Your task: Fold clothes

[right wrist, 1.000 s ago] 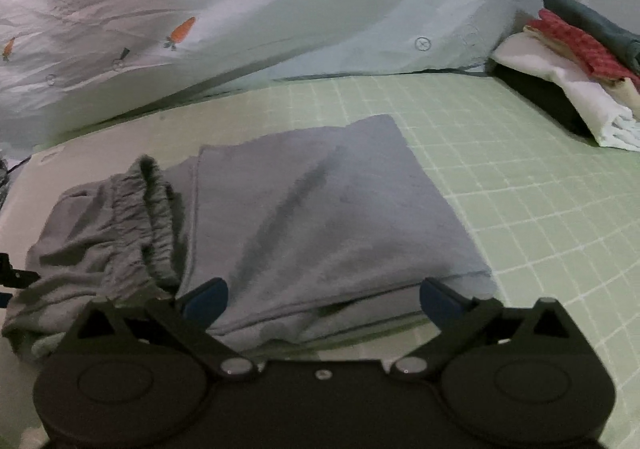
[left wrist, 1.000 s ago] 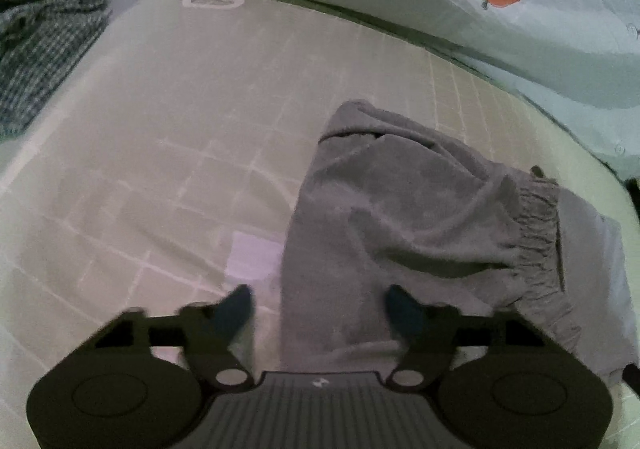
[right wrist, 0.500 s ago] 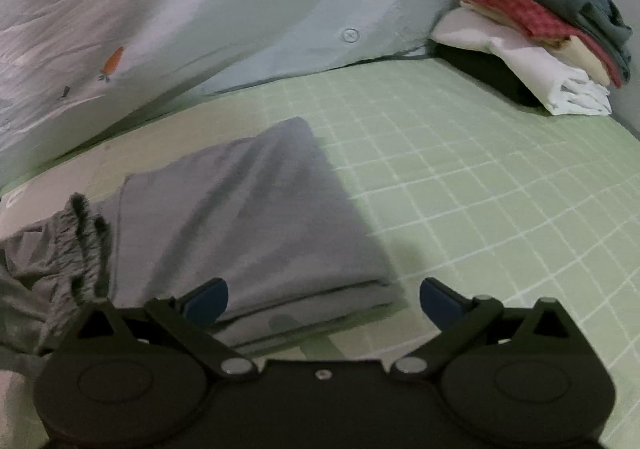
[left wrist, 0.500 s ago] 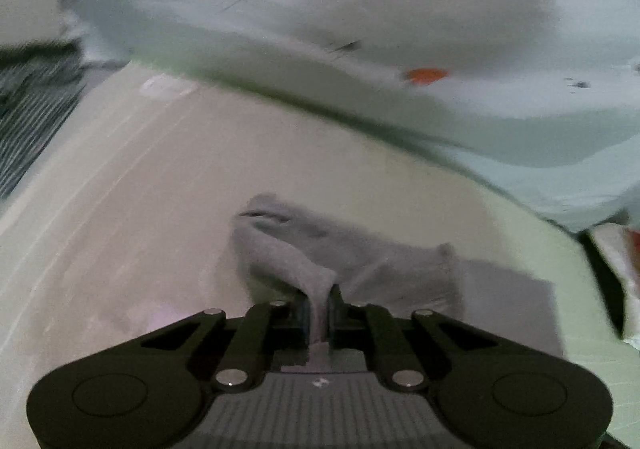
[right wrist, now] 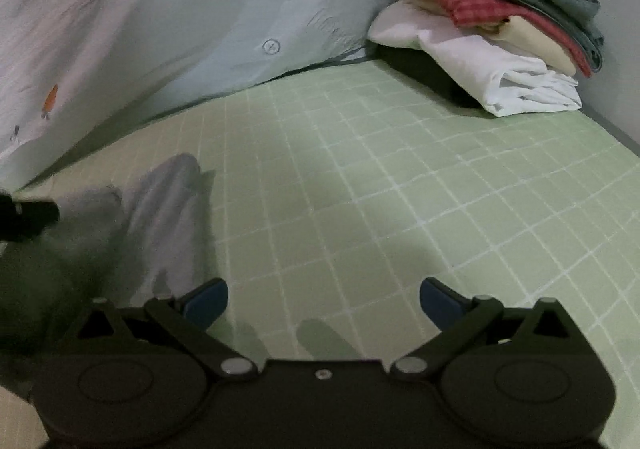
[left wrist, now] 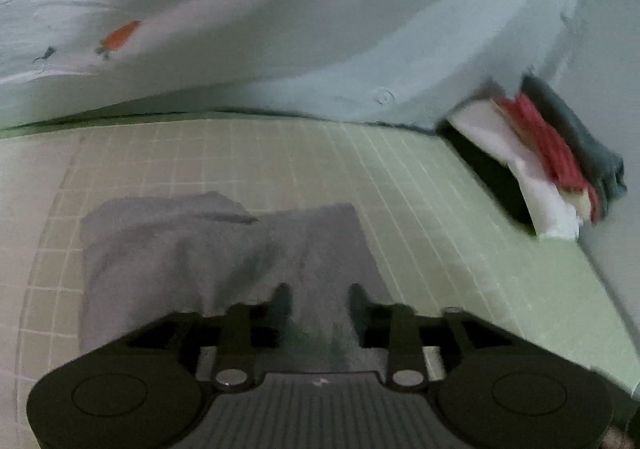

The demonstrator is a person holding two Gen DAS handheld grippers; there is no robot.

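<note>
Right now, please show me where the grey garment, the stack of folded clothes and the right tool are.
grey garment (left wrist: pixel 224 249): left wrist view, middle of the cloth.
stack of folded clothes (right wrist: pixel 496 33): right wrist view, middle of the pile.
right tool (right wrist: pixel 323 299): right wrist view, midway between its open fingertips.

The left gripper (left wrist: pixel 318 303), clamped on the grey shorts (left wrist: pixel 224 249) 0.5 s ago, has opened.
</note>
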